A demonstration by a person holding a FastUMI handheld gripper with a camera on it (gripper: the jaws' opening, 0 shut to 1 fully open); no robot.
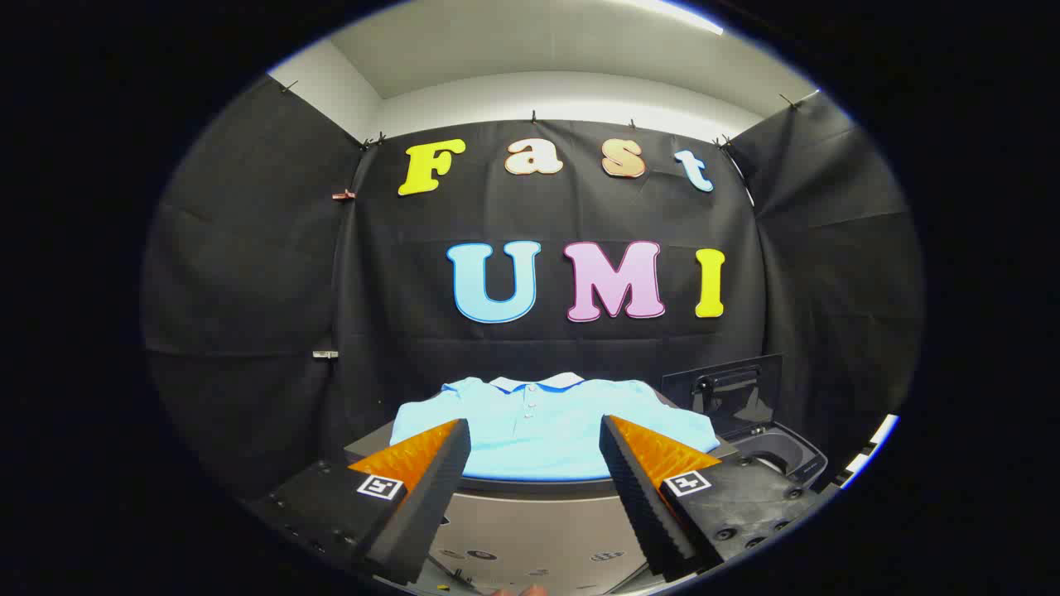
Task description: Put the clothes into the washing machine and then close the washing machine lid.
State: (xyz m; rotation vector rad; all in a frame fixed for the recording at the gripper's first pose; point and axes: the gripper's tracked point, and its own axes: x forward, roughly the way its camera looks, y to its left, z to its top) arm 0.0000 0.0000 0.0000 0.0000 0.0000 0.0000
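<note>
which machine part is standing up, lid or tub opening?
The lid: dark panel raised upright behind the tub opening, right of the light-blue shirt. The claw is open, short of the shirt.

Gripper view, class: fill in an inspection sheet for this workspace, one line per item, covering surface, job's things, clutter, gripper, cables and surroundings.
Surface: grey tabletop, shirt lying on it.
Job's things: light blue shirt spread flat, collar away from the gripper; washing machine beside it, lid raised.
Clutter: nothing seen.
Gripper: gripper open, fingers wide apart, empty, shirt just beyond them.
Cables: nothing seen.
Surroundings: black cloth wall on three sides, white ceiling above.
</note>
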